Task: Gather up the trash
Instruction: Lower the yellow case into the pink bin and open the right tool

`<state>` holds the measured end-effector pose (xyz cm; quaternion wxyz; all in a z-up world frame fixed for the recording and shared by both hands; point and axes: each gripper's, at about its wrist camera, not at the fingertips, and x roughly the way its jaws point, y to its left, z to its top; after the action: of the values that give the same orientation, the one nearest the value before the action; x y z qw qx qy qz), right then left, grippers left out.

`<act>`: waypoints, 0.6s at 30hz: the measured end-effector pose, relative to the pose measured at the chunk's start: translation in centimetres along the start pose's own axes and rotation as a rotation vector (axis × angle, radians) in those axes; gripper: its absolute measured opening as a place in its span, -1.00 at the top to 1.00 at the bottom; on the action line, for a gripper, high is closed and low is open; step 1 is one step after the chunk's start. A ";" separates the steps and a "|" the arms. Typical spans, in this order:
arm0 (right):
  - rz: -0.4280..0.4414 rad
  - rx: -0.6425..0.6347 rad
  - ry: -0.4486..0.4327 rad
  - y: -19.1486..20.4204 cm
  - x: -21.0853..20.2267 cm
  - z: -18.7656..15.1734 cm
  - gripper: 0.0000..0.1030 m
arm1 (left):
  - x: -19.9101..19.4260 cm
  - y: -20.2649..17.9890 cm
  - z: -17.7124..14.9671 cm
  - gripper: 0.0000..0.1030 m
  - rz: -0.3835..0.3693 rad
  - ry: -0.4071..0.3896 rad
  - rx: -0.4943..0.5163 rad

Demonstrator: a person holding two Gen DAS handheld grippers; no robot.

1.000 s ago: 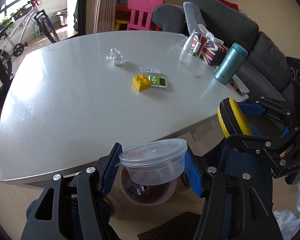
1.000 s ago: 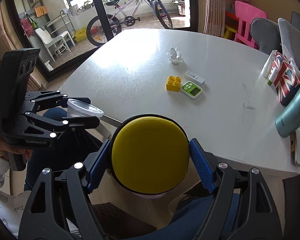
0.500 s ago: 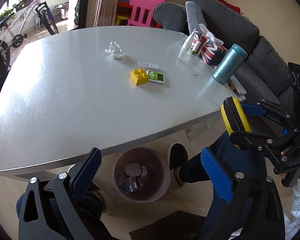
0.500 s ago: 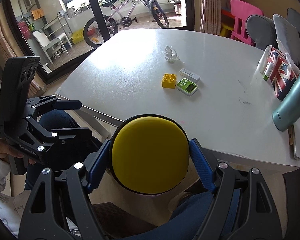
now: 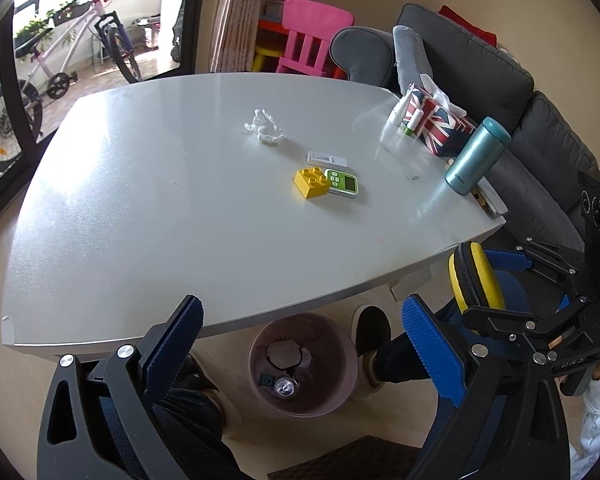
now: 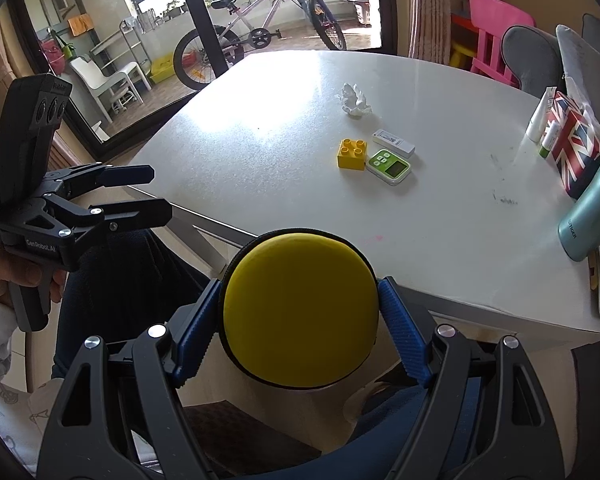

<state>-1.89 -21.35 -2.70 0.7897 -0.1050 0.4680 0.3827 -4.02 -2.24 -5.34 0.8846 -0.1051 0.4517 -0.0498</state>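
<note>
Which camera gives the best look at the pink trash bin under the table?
The left wrist view: the pink trash bin sits below the table edge, seen from above with its rim and contents visible. In the right wrist view it does not show; the yellow round case fills that area.

Bin (image 5: 342, 340) contents indistinct, bicycle (image 5: 40, 64) cropped, table's (image 6: 440, 216) right edge cut off

Daylight enters through the window (image 6: 260, 20) and glares white across the table (image 6: 260, 120) nearest it. Focus is sharp. Fisheye bending and dark vignetting mark all edges.
</note>
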 end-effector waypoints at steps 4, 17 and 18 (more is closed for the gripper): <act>0.015 -0.009 0.007 0.4 0.3 0.1 -0.51 | -0.5 0.6 0.2 -0.86 0.006 -0.016 -0.016; 0.039 -0.026 0.015 1.3 0.8 0.2 -0.90 | -1.1 1.5 0.4 -0.86 0.014 -0.032 -0.032; 0.037 -0.022 0.013 1.2 0.8 0.2 -0.91 | -1.1 1.5 0.4 -0.86 0.013 -0.032 -0.032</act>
<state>-2.42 -20.04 -2.98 0.7781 -0.1077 0.4709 0.4015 -4.34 -0.53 -4.62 0.8901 -0.1172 0.4390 -0.0351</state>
